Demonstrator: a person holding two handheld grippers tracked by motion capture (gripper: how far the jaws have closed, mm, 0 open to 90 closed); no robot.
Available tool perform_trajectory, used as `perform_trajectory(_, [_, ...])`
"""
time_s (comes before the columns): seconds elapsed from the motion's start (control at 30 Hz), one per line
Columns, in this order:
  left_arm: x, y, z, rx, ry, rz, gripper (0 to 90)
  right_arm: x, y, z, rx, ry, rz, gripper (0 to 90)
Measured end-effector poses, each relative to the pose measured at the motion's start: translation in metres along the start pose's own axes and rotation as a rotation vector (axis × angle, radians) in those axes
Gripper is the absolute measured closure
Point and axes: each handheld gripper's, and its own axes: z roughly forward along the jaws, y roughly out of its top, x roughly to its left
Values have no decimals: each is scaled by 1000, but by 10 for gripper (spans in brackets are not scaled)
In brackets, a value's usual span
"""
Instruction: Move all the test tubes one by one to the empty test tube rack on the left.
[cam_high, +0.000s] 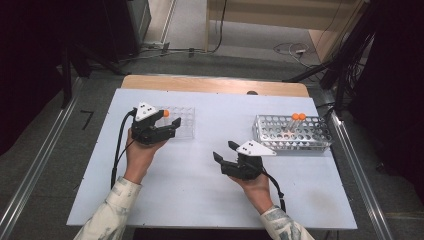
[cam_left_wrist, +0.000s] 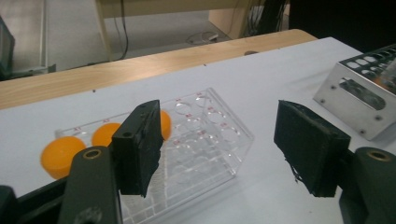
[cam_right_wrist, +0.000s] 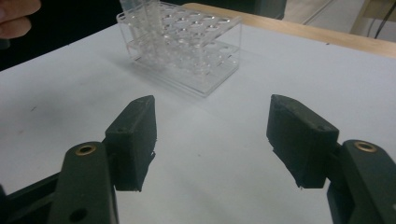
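Left gripper (cam_left_wrist: 219, 149) beside clear rack (cam_left_wrist: 205, 140)

Table (cam_high: 200, 200): white rectangular top, matte, with a light wooden strip (cam_high: 215, 85) along its far edge; a small dark round mark sits on that strip, right of centre.

Lying directly on the top:
- Clear plastic tube rack (cam_high: 179, 121), far left. Rows of round holes, red lettering beside them as seen in the left gripper view (cam_left_wrist: 205, 140). Orange-capped tubes (cam_left_wrist: 63, 154) stand in its left end.
- Perforated metal tube rack (cam_high: 292, 134), far right, well apart from the clear one. Two orange-capped tubes (cam_high: 298, 117) stand upright in it, side by side near its far edge.
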Motion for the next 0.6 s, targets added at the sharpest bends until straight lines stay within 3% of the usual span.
perform_trajectory(0.2, [-8, 0, -3, -3, -16, 15, 283, -12, 2, -7, 1, -53, 33, 233])
perform_trajectory(0.37, [-8, 2, -8, -31, 22, 2, 233, -23, 3, -12, -1, -93, 41, 205])
perform_trajectory(0.6, [-11, 1, -9, -28, 11, 7, 214, -47, 6, -25, 10, -143, 85, 153])
